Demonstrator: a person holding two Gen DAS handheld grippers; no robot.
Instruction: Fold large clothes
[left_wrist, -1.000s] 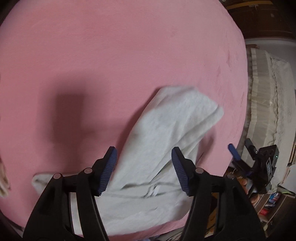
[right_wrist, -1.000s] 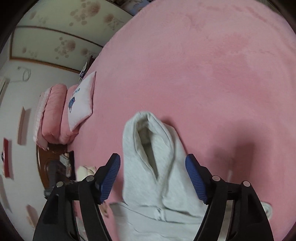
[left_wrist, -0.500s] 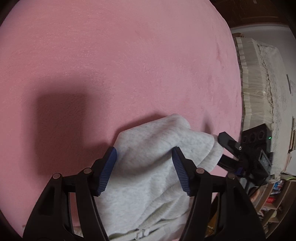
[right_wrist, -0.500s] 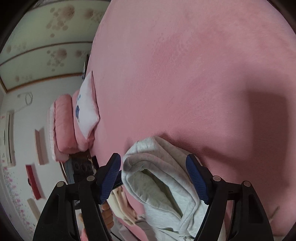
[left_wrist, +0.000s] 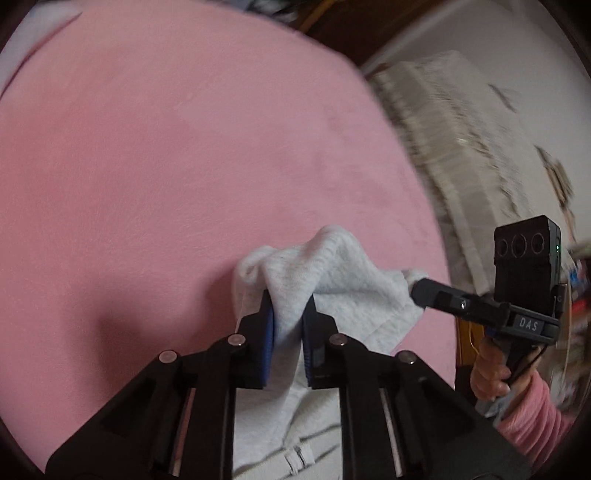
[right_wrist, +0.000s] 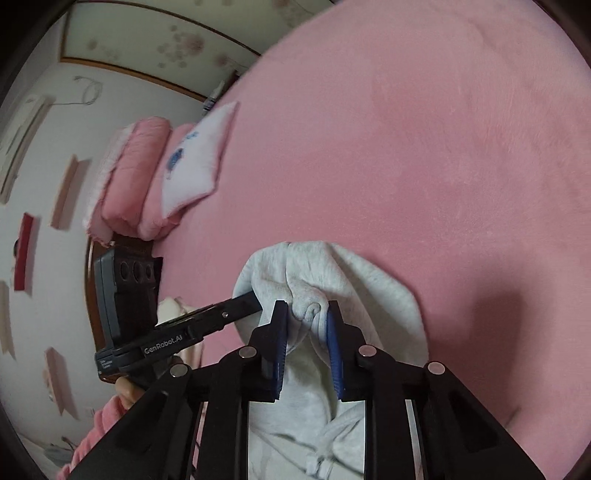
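the grey hooded sweatshirt (left_wrist: 332, 280) lies bunched at the near edge of the bed, on the pink blanket (left_wrist: 166, 147), with most of the blanket beyond it bare. both sets of jaws have just been closing, and cloth sits between each pair. the left gripper (left_wrist: 288, 325) pinches a raised fold of the fleece, its blue pads pressed in from both sides. the right gripper (right_wrist: 306, 332) clamps a small puckered roll of the same cloth, close beside the other tool's finger; this looks like the hood end, though the bunching makes that uncertain. a drawstring knot (right_wrist: 319, 463) hangs low in the right view.

the garment should handle as soft, limp and fairly light but bulky: it will sag between two grip points and drag on the plush blanket rather than slide. thick fleece holds well in narrow jaws, so slipping seems unlikely. the better holds are the seams and corners, shoulders or hem, spread well apart, not a central wad like this.
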